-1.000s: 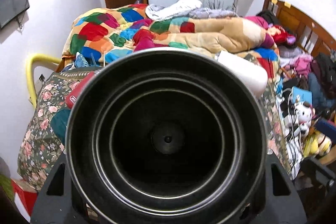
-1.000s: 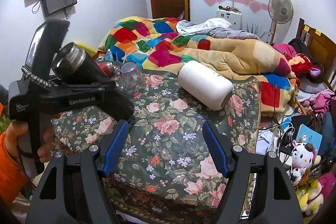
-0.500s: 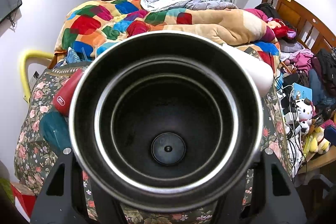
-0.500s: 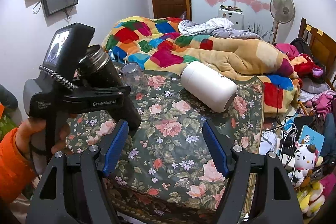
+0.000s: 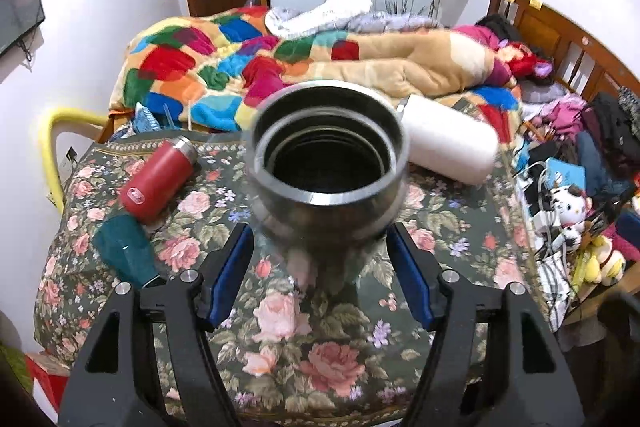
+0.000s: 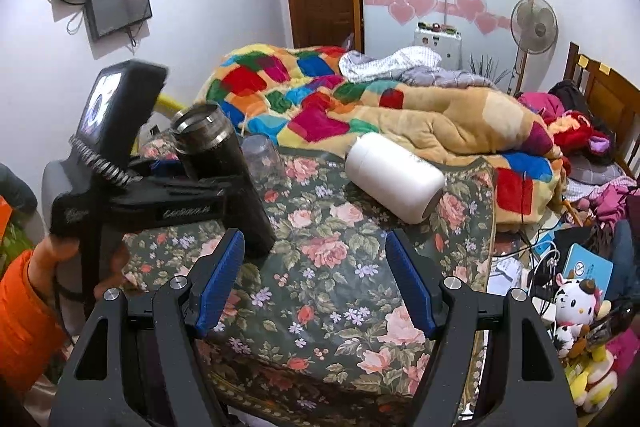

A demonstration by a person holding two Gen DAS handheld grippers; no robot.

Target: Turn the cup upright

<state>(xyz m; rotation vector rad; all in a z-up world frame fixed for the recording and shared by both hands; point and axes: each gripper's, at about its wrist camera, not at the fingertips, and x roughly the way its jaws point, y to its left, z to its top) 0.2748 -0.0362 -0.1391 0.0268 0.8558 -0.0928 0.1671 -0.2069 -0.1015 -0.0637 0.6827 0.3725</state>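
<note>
A dark steel cup (image 5: 326,163) with a silver rim stands mouth up, leaning a little, on the floral tablecloth (image 5: 304,339). In the left wrist view it sits between and just beyond my left gripper's (image 5: 320,279) blue pads, which stand apart from it; the cup is motion-blurred. In the right wrist view the cup (image 6: 224,171) tilts slightly left, its base on the cloth, with the left gripper (image 6: 160,203) beside it. My right gripper (image 6: 316,283) is open and empty over the table's front.
A red flask (image 5: 158,177), a teal cup (image 5: 124,251) and a white jar (image 5: 448,145) lie on their sides on the table. A clear glass (image 6: 262,157) stands upside down behind the steel cup. A quilt-covered bed lies beyond; clutter and toys sit at the right.
The left gripper has tipped the cup from lying along its fingers to mouth up, set its base on the cloth, opened and drawn back. The right gripper has barely moved.
</note>
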